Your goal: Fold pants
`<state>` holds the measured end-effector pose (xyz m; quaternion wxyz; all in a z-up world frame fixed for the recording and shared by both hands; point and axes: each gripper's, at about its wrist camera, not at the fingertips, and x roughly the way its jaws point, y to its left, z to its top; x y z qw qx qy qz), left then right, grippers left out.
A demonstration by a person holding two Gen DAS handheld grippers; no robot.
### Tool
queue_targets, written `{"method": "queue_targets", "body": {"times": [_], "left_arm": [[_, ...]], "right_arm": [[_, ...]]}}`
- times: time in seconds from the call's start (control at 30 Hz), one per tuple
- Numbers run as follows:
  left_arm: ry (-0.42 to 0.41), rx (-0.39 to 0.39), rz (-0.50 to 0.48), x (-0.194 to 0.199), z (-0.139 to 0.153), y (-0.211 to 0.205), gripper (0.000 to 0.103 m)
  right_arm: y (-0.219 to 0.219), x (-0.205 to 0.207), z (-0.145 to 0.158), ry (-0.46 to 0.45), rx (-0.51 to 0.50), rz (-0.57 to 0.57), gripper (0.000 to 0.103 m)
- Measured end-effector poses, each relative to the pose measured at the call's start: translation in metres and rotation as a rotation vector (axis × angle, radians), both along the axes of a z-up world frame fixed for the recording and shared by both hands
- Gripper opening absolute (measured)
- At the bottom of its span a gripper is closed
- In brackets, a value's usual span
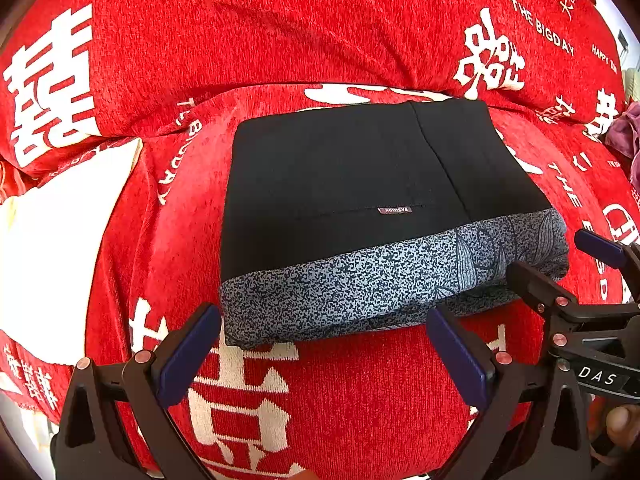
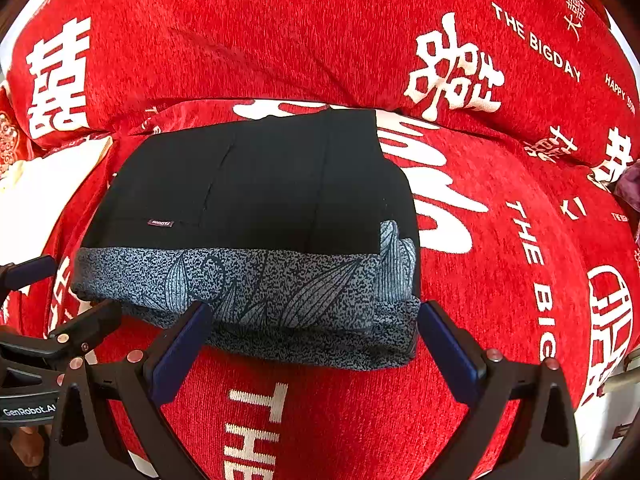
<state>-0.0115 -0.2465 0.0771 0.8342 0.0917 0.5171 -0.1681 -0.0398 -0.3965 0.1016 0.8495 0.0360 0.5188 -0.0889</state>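
Note:
The pants (image 1: pixel 352 192) lie folded into a compact rectangle on the red sofa seat, black on top with a grey speckled leaf-print band along the near edge; they also show in the right wrist view (image 2: pixel 256 208). My left gripper (image 1: pixel 324 344) is open and empty, just short of the near edge. My right gripper (image 2: pixel 312 344) is open and empty, its jaws on either side of the near right corner without touching. The right gripper shows at the right of the left wrist view (image 1: pixel 568 256), and the left gripper at the left of the right wrist view (image 2: pixel 60 288).
A red sofa cover (image 1: pixel 360 400) with white characters and lettering covers seat and backrest (image 2: pixel 280 40). A white cushion (image 1: pixel 52 248) lies at the left. A purple cloth (image 1: pixel 628 132) sits at the far right.

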Motion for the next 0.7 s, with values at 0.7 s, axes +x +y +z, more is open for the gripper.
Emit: {"method": "queue_targets", "body": {"times": [0.7], "left_arm": [[0.003,0.002,-0.008,-0.0001,-0.0004,-0.0035,0.103]], "right_arm": [[-0.0011,0.0008,0.0014,-0.002,0.001,0.001,0.103]]}}
